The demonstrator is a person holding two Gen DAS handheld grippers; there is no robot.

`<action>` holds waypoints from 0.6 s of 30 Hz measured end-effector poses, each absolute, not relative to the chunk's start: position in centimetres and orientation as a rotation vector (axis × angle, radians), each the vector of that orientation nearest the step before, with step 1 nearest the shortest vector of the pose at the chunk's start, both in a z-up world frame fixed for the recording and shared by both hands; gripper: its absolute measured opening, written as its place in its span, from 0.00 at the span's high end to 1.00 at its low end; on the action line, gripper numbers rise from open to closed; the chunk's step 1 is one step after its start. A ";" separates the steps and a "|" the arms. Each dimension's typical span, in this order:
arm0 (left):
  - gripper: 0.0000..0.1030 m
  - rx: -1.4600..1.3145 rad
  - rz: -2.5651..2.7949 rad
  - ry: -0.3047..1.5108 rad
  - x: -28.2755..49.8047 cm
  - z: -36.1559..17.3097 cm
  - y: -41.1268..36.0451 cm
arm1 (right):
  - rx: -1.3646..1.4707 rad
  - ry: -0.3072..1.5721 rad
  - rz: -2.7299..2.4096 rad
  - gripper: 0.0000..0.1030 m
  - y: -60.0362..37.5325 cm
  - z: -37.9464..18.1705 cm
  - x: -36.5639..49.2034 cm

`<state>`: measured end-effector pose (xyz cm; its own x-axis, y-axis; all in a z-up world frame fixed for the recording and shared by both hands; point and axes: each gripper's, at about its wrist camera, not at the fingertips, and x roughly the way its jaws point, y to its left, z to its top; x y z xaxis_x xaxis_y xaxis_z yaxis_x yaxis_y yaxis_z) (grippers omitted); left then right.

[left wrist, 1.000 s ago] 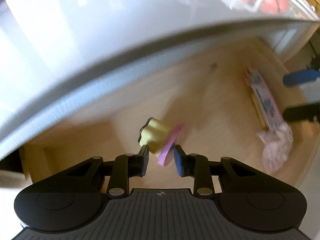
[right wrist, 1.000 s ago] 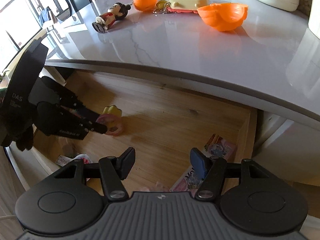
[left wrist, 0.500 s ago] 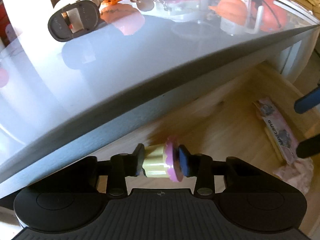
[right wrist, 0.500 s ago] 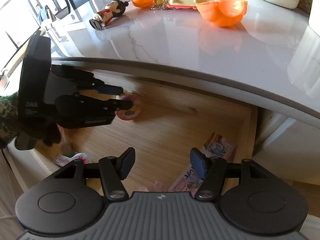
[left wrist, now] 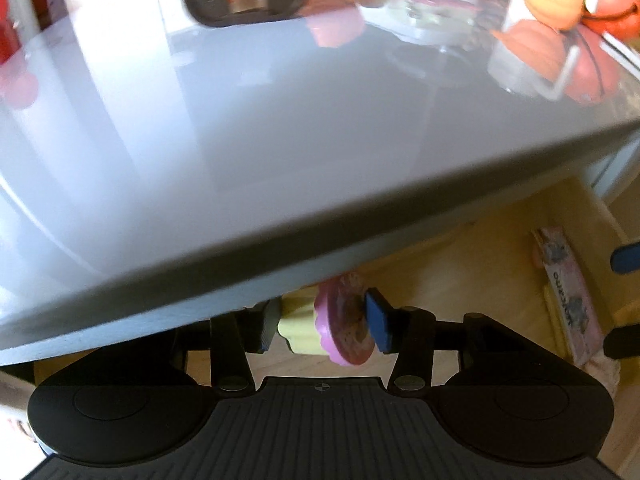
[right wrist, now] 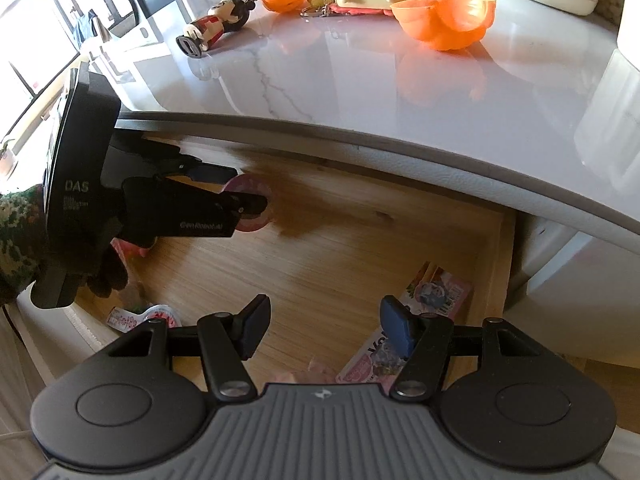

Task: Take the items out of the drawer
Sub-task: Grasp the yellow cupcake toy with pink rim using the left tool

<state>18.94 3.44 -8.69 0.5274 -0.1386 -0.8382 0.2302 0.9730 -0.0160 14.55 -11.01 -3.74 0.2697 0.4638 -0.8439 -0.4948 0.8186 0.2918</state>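
On the left, the left gripper has the toy cupcake between its 2 pads, yellow base against one, pink top against the other; the jaws have just been opening, yet both pads look to touch it. It hangs over the open wooden drawer, tucked under the grey countertop edge. Moving right, the right gripper hovers over the drawer, jaws apart, nothing in them. A pink packet lies below, against the drawer's right wall.
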 end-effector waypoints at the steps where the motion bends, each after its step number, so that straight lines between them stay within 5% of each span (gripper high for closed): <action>1: 0.49 0.084 -0.216 0.996 19.1 -8.7 3.6 | -0.030 1.127 0.646 0.40 -11.2 -3.7 14.6; 18: 0.51 -0.018 -0.140 1.061 19.7 -10.1 5.3 | -0.011 1.139 0.616 0.40 -11.7 -3.9 14.7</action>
<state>19.70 5.33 -10.13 0.4798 -0.1234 -0.8686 0.1058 0.9910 -0.0824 14.73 -11.68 -3.88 0.2721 0.4521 -0.8494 -0.4634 0.8352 0.2961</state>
